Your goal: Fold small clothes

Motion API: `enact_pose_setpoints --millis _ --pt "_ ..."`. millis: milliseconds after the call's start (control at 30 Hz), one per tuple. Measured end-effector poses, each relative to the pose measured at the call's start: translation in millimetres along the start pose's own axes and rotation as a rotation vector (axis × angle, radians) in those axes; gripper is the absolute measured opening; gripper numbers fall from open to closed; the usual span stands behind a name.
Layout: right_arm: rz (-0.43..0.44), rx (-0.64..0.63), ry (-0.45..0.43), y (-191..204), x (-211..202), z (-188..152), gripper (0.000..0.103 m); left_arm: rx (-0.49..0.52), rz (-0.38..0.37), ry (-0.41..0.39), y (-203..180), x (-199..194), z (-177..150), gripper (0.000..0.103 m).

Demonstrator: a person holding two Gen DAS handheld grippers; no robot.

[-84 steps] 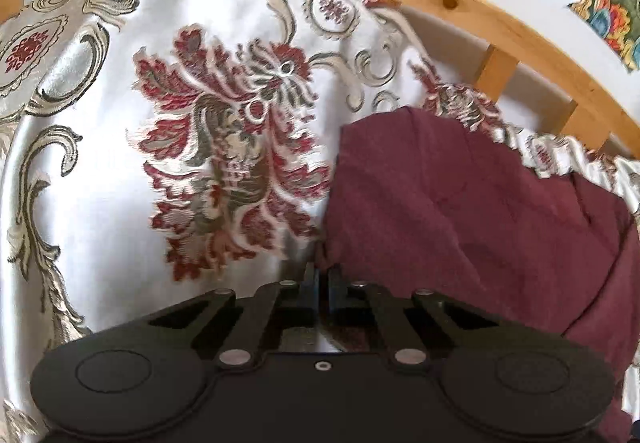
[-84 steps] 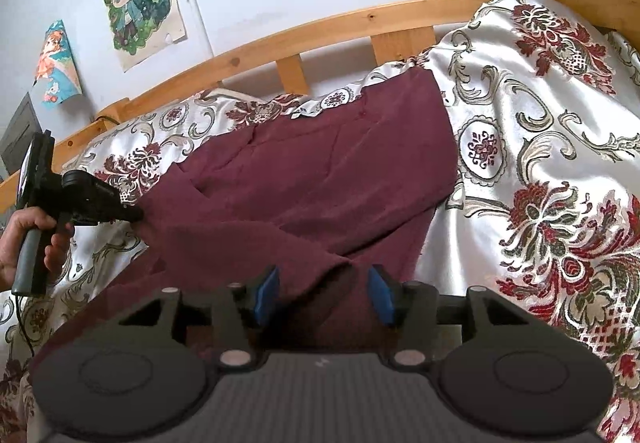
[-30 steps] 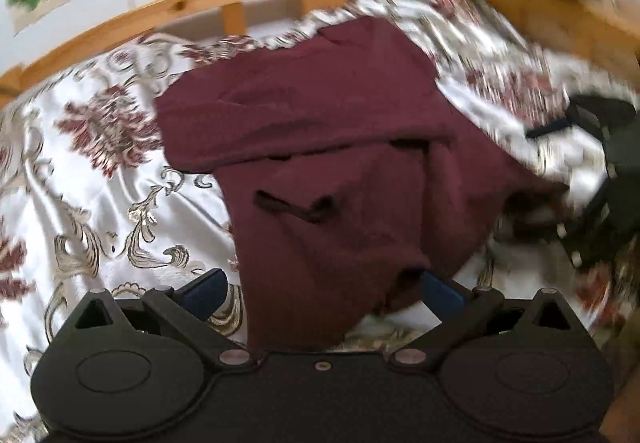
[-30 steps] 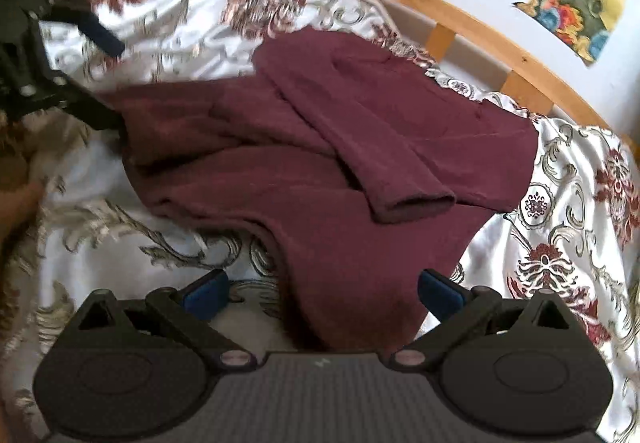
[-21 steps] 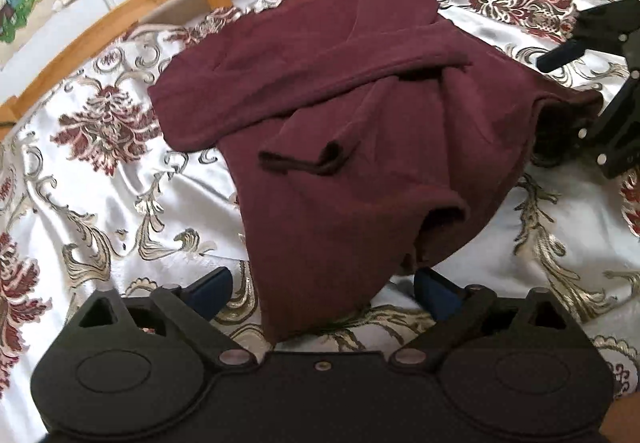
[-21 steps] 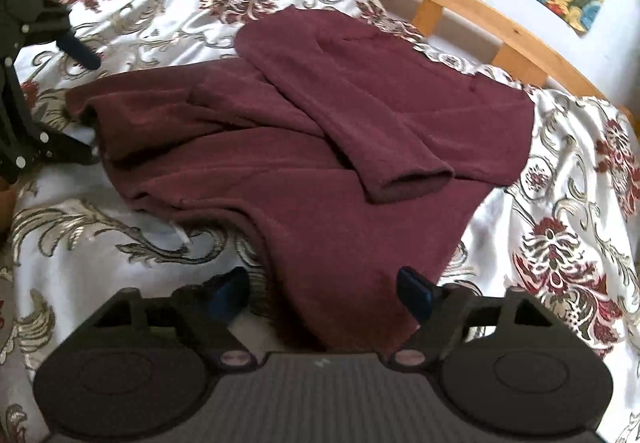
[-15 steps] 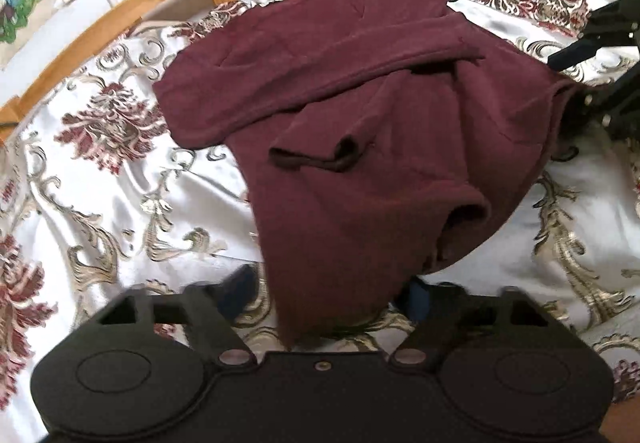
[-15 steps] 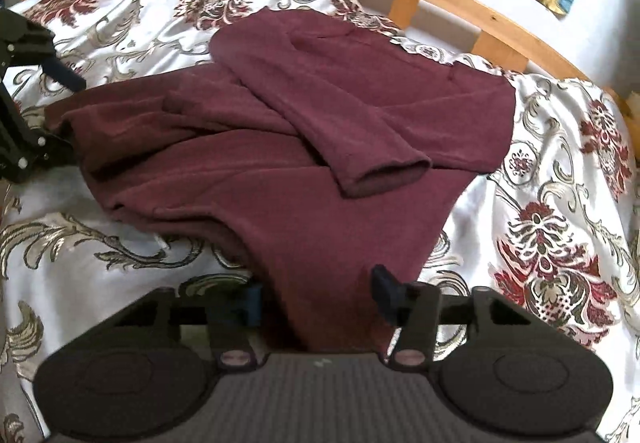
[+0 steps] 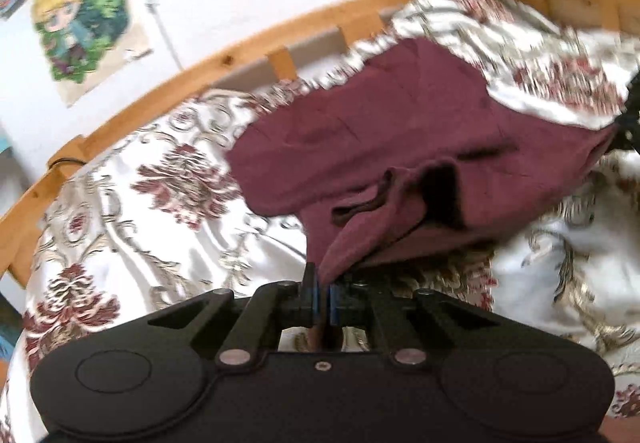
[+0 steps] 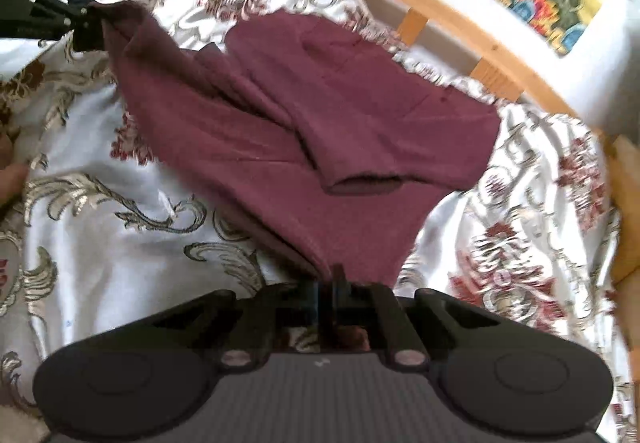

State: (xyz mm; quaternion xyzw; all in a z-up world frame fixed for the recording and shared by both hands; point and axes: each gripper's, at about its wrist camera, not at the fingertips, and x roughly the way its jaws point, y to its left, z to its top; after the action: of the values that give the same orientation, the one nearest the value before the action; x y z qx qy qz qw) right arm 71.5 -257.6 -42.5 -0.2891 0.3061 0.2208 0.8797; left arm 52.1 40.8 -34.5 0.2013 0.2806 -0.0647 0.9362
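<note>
A maroon sweater (image 9: 400, 147) lies on a satin bedspread with a red floral print (image 9: 160, 243), its sleeves folded across the body. My left gripper (image 9: 323, 295) is shut on the near hem corner of the sweater and lifts it. My right gripper (image 10: 327, 291) is shut on the other hem corner of the sweater (image 10: 320, 147). In the right wrist view the left gripper (image 10: 86, 25) shows at the upper left, pinching cloth. In the left wrist view the right gripper (image 9: 628, 123) shows at the right edge. The hem hangs between them.
A curved wooden bed rail (image 9: 200, 71) runs behind the sweater, also in the right wrist view (image 10: 460, 27). Posters (image 9: 80, 23) hang on the white wall. A hand (image 10: 10, 179) shows at the left edge of the right wrist view.
Both grippers went from open around the sweater's hem to shut on its two corners. They have lifted the hem off the bedspread, and both views are tilted and blurred by motion.
</note>
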Motion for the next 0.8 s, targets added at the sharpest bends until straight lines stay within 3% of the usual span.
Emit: enact_pose_setpoints --millis 233,500,633,800 --pt "-0.024 0.025 -0.083 3.3 -61.0 5.4 0.007 -0.06 -0.047 -0.033 17.4 -47.9 0.2 0.005" --pt "0.019 0.013 -0.083 21.2 -133.0 -6.4 0.007 -0.104 -0.134 -0.02 28.1 -107.3 -4.2 0.005" --pt "-0.02 0.002 -0.116 19.8 -141.8 4.3 0.007 -0.115 -0.133 -0.021 35.2 -108.9 11.2 0.005" --pt "-0.117 0.0 -0.185 -13.0 -122.7 34.9 0.007 -0.126 -0.088 -0.014 51.6 -84.5 58.1 0.005"
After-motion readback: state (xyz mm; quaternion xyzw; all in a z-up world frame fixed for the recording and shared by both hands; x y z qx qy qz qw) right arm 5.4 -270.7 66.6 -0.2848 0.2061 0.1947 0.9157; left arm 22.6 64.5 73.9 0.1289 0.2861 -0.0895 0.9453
